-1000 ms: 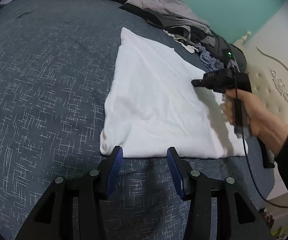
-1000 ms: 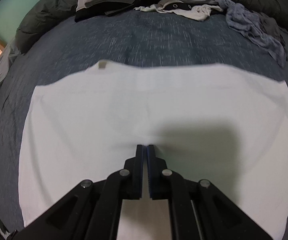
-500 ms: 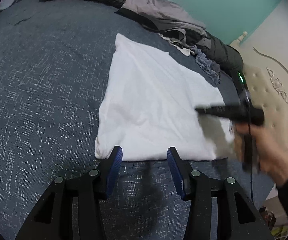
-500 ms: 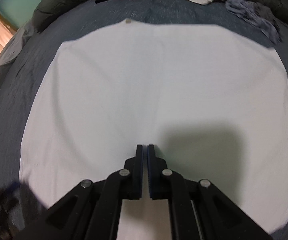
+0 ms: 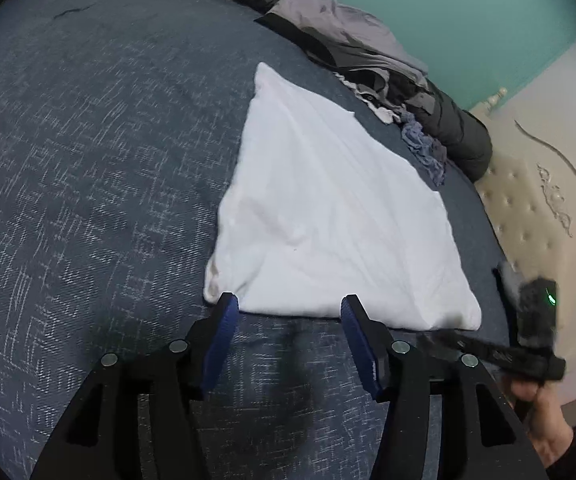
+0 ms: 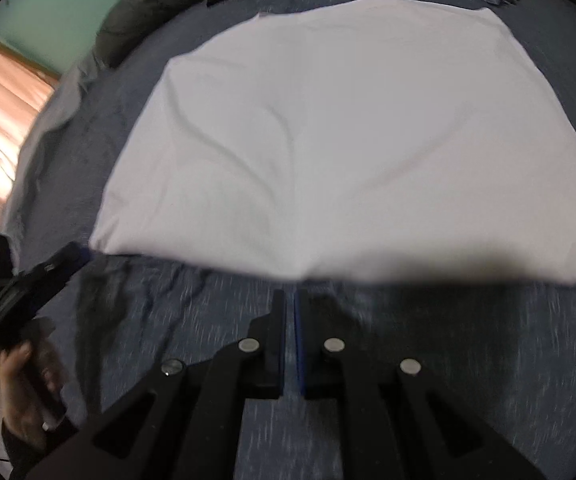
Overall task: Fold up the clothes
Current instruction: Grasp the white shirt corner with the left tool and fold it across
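Nearest, the left gripper [image 5: 288, 312] hovers at the shirt's [image 5: 328, 208] near hem, its jaws opening with nothing between them. The right gripper [image 6: 290, 304], fingers pressed together and empty, sits just short of that hem. The shirt lies flat on the bed [image 5: 87, 160]. A clean fold likely needs both near corners pinched together. Beyond the shirt, the clothes pile [image 5: 368, 64] is too jumbled to sort; the right gripper's view is blurred.

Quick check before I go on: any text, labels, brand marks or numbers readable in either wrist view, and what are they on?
No readable text in either view.
White garment: no print or readable tag shows.
Right gripper: pale marks on its blurred black body, too smeared to read.
Green light on that gripper: a lamp, not a character.
Left gripper: plain blue pads, no lettering.
Clothes pile and headboard: only ornament, no writing.
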Demonstrator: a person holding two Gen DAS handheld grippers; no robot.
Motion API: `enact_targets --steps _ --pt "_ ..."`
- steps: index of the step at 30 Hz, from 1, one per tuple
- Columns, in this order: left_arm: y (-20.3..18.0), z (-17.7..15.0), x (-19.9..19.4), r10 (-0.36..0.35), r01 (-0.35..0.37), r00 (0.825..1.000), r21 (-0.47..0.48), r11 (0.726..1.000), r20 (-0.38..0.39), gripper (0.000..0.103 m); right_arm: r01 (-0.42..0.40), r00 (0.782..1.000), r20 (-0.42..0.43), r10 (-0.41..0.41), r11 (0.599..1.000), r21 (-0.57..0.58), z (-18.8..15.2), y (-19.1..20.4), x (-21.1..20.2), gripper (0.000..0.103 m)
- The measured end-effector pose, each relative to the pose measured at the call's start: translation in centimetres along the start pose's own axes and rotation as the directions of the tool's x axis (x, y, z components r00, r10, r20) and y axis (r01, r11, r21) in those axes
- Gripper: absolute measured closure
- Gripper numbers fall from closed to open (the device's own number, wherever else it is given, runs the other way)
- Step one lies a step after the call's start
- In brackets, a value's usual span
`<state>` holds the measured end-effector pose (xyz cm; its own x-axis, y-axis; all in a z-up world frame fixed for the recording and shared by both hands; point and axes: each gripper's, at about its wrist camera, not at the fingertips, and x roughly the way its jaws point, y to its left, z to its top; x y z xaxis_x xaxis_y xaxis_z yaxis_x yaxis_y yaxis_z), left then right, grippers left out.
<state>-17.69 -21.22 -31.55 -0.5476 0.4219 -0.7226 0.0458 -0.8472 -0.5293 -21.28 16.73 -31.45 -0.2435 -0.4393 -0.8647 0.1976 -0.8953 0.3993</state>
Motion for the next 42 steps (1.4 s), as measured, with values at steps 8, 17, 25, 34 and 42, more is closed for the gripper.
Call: enact_targets --steps 8,17,25,34,42 --pt "0.7 -0.8 1.2 0.035 -0.037 0.999 -0.064 0.997 -0.025 0.038 -0.104 0.977 0.195 0.083 0.989 0.102 -2.3 -4.6 -3.0 0.098" --pt "2.8 -1.4 2.5 -0.06 0.063 0.998 -0.283 0.957 0.017 0.038 -0.165 0.943 0.312 0.115 0.977 0.137 -3.6 -8.6 -3.6 0.098" --pt "2.6 0.0 3.0 0.013 0.011 0.997 -0.317 0.949 0.073 0.039 -0.209 0.922 0.357 0.147 0.968 0.141 -3.7 -10.2 -4.2 0.098" --pt "0.9 1.5 3.8 0.076 -0.058 0.995 -0.253 0.966 0.062 0.087 -0.144 0.915 0.399 0.064 0.974 0.174 -3.5 -12.4 -6.0 0.098" --pt "-2.1 2.7 2.1 0.045 -0.03 0.995 -0.161 0.986 0.088 0.097 -0.21 0.894 0.443 0.065 0.934 0.288 -4.3 -16.3 -7.0 0.098"
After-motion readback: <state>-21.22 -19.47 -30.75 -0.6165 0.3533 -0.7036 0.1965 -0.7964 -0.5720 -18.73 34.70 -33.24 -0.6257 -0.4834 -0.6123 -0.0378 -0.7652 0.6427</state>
